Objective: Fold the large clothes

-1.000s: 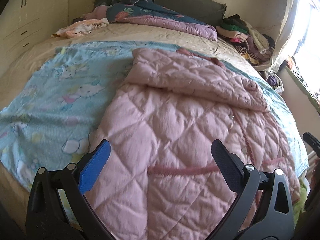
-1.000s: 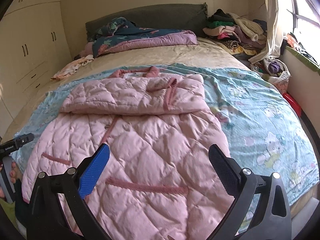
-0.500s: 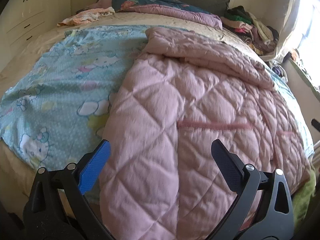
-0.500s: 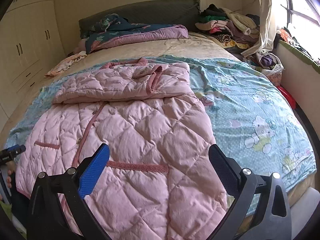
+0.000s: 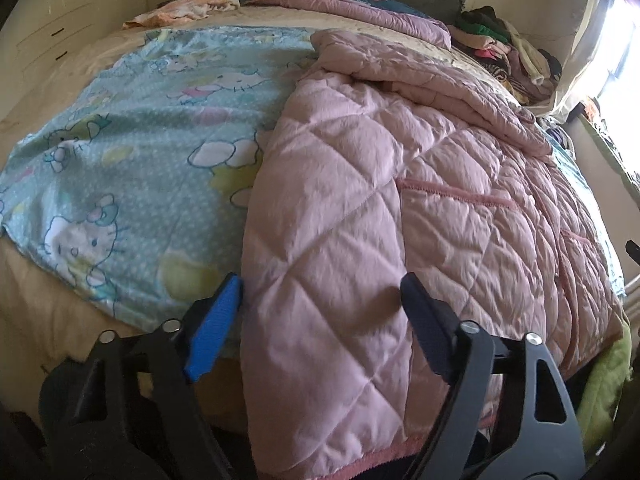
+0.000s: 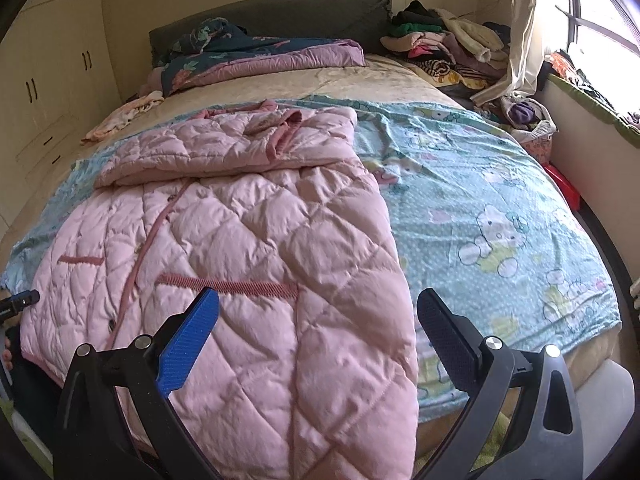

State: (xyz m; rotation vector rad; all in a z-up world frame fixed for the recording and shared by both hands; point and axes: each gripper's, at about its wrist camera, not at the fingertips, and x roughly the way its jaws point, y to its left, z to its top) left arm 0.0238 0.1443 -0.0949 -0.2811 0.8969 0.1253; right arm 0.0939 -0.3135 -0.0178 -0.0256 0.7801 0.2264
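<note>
A large pink quilted coat [image 5: 360, 208] lies flat on the bed, its sleeves folded across the chest at the far end; it also shows in the right wrist view [image 6: 248, 248]. Its hem hangs over the near bed edge. My left gripper [image 5: 320, 320] is open, its jaws straddling the coat's left hem corner. My right gripper [image 6: 320, 336] is open, its jaws on either side of the coat's right hem corner. Neither grips the cloth.
A light blue cartoon-print sheet [image 6: 500, 208] covers the bed under the coat. A folded dark floral quilt [image 6: 256, 56] and a pile of clothes [image 6: 440, 44] lie by the headboard. Cupboards [image 6: 44, 92] stand at the left, a window [image 6: 600, 12] at the right.
Both grippers have dropped lower and closer to the coat's hem at the near bed edge; the hem corners now lie between the open jaws.
</note>
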